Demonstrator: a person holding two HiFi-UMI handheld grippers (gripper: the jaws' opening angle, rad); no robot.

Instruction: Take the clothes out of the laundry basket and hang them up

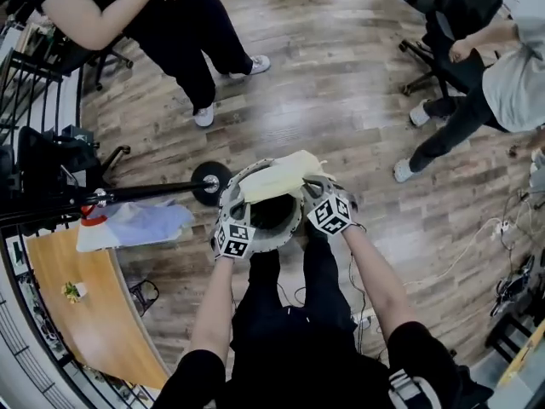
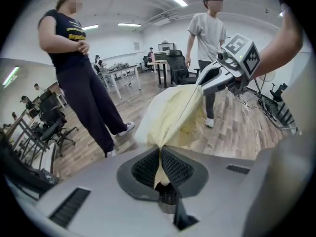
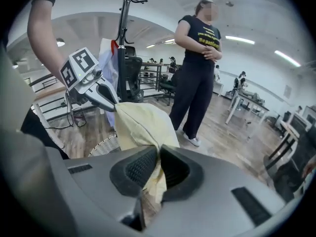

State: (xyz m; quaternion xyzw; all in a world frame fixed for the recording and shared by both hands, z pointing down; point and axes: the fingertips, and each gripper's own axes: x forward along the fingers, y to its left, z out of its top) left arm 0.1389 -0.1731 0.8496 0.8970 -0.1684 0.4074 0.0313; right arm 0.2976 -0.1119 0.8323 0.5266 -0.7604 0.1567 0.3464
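Nearest, the left gripper point(image 2: 160, 154) has its jaws pressed together on a fold of the pale yellow garment point(image 1: 277, 175), and the right gripper point(image 3: 158, 157) is clamped the same way on another edge of it, so the cloth stretches between the two above the round white laundry basket point(image 1: 294, 226). The basket stands on the wood floor point(image 1: 341, 92) just in front of the holder's legs, its rim partly covered by the garment. To the left, a black coat rack point(image 1: 145, 192) has its round base close beside the basket, and a blue garment point(image 1: 140, 224) hangs on it. A wooden table point(image 1: 77, 322) and a black railing point(image 1: 25, 83) close off that side. Cables point(image 1: 477, 237) trail across the floor on the right. Farther off, a standing person in black point(image 1: 162, 15) and a person by an office chair point(image 1: 502, 75) flank a bare stretch of floor.
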